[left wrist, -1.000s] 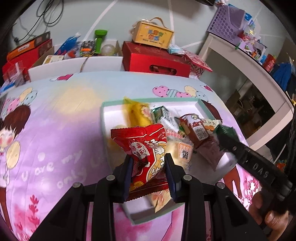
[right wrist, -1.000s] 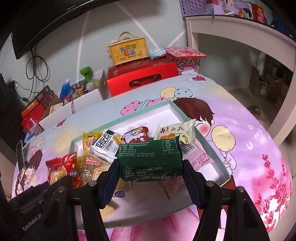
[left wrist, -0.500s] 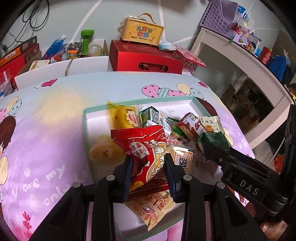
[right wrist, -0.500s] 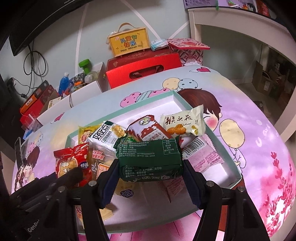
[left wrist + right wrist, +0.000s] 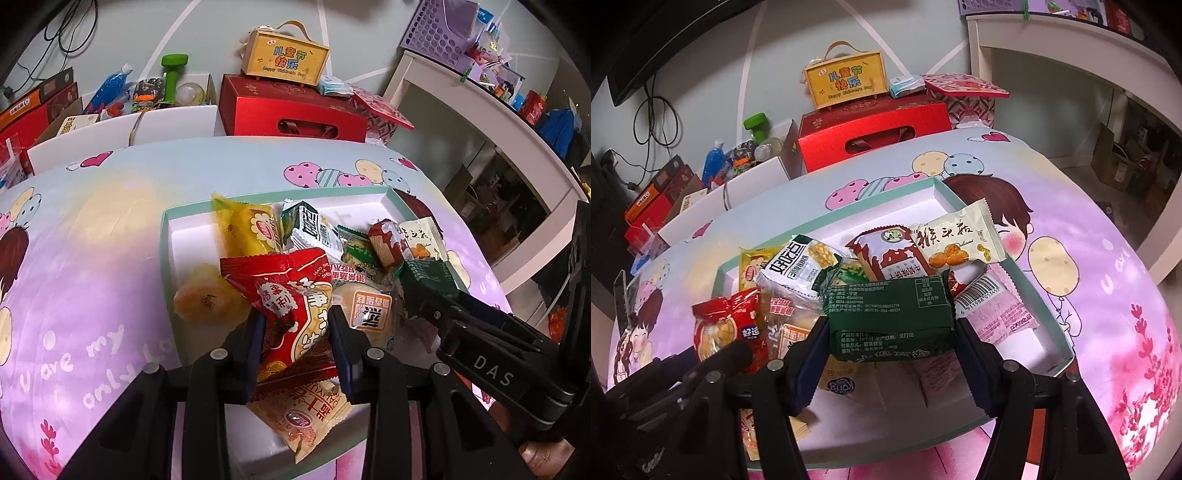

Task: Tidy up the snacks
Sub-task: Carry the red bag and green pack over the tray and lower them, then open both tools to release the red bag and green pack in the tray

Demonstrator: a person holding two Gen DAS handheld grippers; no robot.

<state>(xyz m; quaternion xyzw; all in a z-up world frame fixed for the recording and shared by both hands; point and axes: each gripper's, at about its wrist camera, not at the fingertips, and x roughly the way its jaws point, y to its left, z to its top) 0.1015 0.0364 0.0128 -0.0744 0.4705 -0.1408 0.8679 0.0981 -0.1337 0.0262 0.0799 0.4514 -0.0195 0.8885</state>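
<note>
Two packets (image 5: 291,306) clamped between tongs (image 5: 297,343)

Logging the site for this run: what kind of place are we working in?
Probably a lived-in home room, perhaps a bedroom or a data-collection room set up like one. The snack tray sits on a cartoon-print cloth, gift boxes are stacked by the wall, and a cluttered white shelf stands alongside.

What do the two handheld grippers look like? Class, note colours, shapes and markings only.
Both the left gripper and the right gripper are matt black, angular frames with silver screw heads and dark blue pads lining the fingers. White "DAS" lettering marks the right gripper's side in the left wrist view.
</note>
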